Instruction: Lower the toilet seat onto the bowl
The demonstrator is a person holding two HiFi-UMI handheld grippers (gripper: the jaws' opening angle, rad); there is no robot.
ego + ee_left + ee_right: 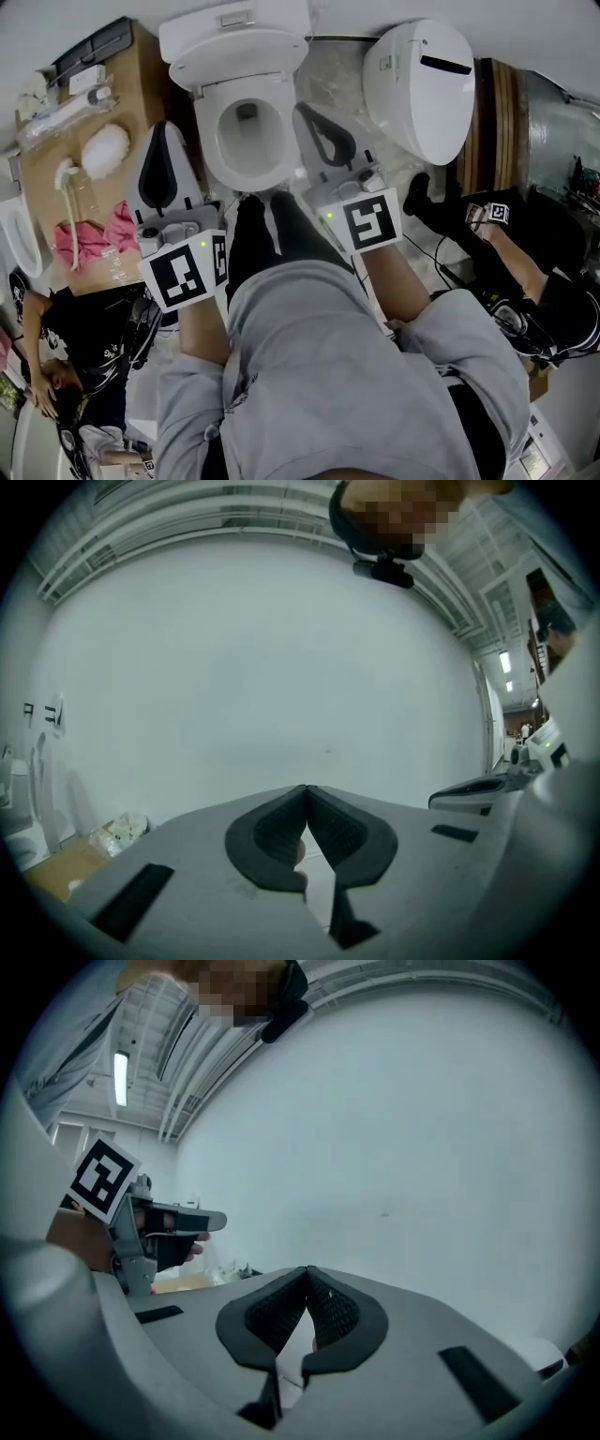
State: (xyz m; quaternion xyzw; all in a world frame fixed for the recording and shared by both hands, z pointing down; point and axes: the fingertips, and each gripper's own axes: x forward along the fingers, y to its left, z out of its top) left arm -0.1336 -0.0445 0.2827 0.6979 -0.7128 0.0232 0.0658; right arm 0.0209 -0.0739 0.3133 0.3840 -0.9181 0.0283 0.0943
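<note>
Left of the bowl (212, 155), my left gripper (165, 131) has its jaws pressed together on nothing and points at the wall, so it looks parked, not reaching. The seat (234, 45) seems to stand upright behind the bowl, though from above I can't be sure. Right of the bowl, my right gripper (307, 114) is likewise closed and empty. I count two grippers, one bowl and one seat.
</note>
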